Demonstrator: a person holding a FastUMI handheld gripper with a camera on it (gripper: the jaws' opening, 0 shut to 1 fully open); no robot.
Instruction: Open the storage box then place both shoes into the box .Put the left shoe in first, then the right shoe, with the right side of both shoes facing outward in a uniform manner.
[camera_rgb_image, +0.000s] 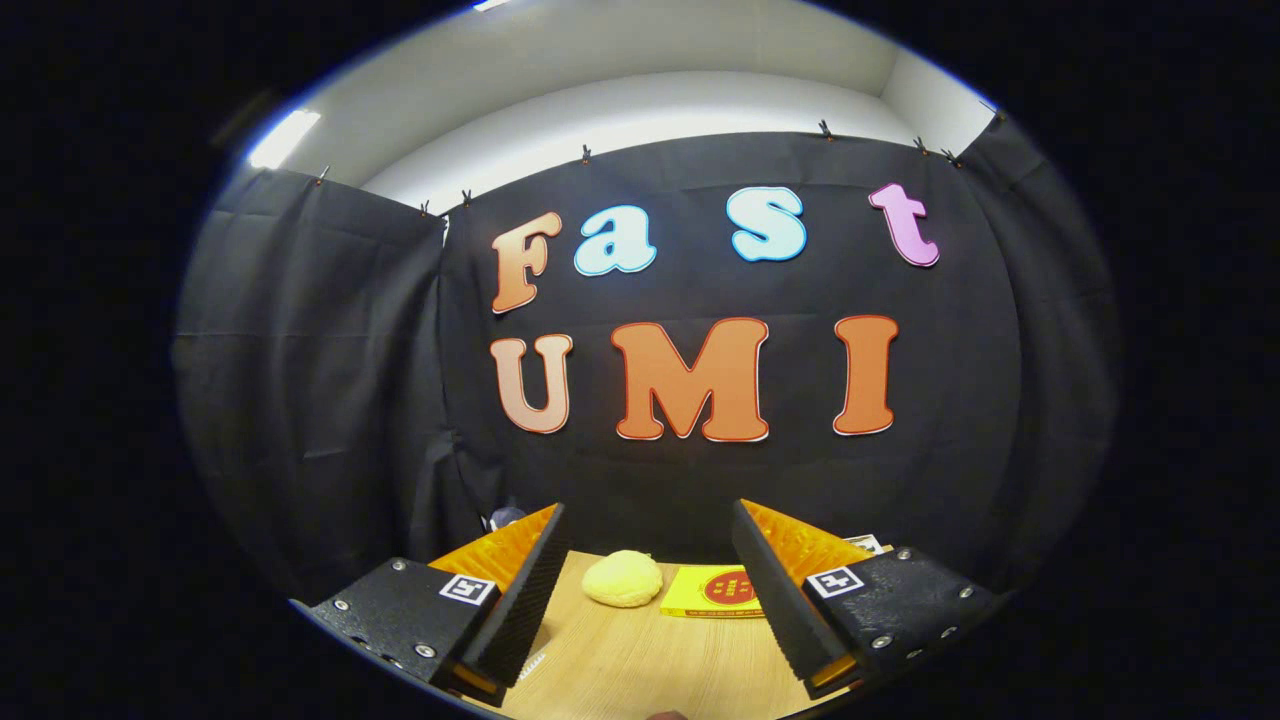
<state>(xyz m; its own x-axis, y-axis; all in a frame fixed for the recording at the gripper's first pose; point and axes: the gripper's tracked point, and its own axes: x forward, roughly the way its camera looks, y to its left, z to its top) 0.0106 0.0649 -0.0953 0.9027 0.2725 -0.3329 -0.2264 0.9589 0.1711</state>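
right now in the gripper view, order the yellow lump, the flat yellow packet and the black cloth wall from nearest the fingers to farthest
Gripper fingers stand open.
1. Yellow lump and yellow packet, on the table between the fingers, packet beside the right one; too close to call.
2. Black cloth wall, beyond both.

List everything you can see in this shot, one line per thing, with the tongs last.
Table: one, light wood, under and between the fingers.
Soft rounded lump: one, pale yellow, on the table beyond the fingers, against the cloth wall.
Flat packet: one, yellow with a red round mark, lying on the table right beside the lump.
Cloth wall: black, hung with clips, behind the table.
Ceiling light: one, white, above the cloth.
Tongs: one pair, fingers spread wide, holding nothing, raised over the table.
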